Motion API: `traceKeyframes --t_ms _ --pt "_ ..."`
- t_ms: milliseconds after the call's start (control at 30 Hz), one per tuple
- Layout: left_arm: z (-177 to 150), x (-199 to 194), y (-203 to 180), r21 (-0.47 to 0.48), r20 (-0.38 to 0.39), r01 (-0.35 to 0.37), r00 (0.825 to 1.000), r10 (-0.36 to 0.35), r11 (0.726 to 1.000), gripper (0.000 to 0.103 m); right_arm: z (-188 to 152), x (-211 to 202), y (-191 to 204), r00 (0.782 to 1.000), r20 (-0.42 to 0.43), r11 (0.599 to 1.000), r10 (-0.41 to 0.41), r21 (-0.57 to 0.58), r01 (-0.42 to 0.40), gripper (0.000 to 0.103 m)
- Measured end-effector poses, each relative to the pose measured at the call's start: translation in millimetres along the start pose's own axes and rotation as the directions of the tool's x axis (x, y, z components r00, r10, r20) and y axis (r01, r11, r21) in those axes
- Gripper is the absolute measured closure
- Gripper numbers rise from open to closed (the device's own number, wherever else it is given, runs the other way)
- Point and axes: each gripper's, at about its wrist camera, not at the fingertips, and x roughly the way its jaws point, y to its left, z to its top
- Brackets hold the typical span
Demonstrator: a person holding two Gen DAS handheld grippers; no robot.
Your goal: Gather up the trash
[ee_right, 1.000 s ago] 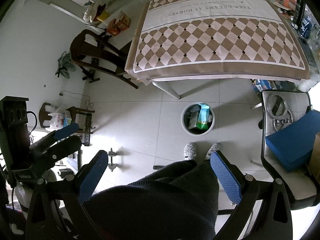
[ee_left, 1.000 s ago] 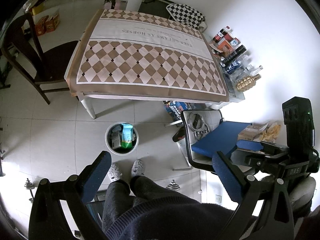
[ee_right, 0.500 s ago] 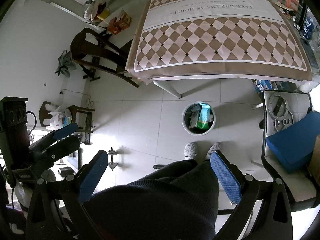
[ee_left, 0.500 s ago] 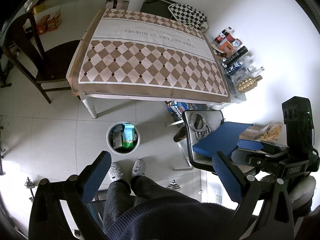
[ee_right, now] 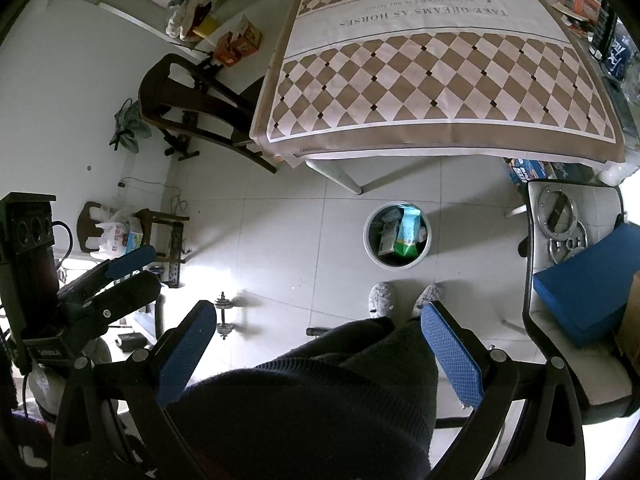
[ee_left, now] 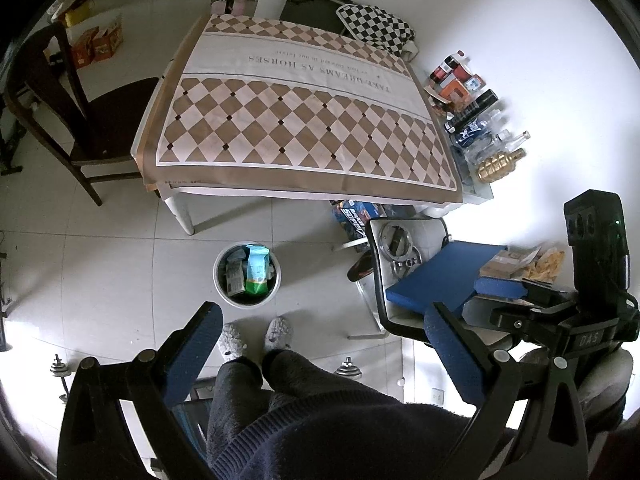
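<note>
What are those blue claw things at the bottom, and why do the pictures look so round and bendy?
Those are two grabber tools, one in each of a person's hands. Each carries a wide, bendy-lens camera, so you get one picture per tool. The left gripper and right gripper are both open and hold nothing. They look down past the person's legs at a round trash bin on the floor, with packets already inside, including a green and blue bag. Beyond stands a table under a checked cloth, with nothing lying on it.
</note>
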Motion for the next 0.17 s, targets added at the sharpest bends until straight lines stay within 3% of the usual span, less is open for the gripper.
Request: traceKeyframes --t_ms 167 --pt "-0.7 0.9 -1.5 -0.008 0.003 0.005 1.0 -0.005 1.0 0.0 -0.3 0.2 2.3 1.0 -0.001 1.0 -0.001 -0.003 0.001 0.0"
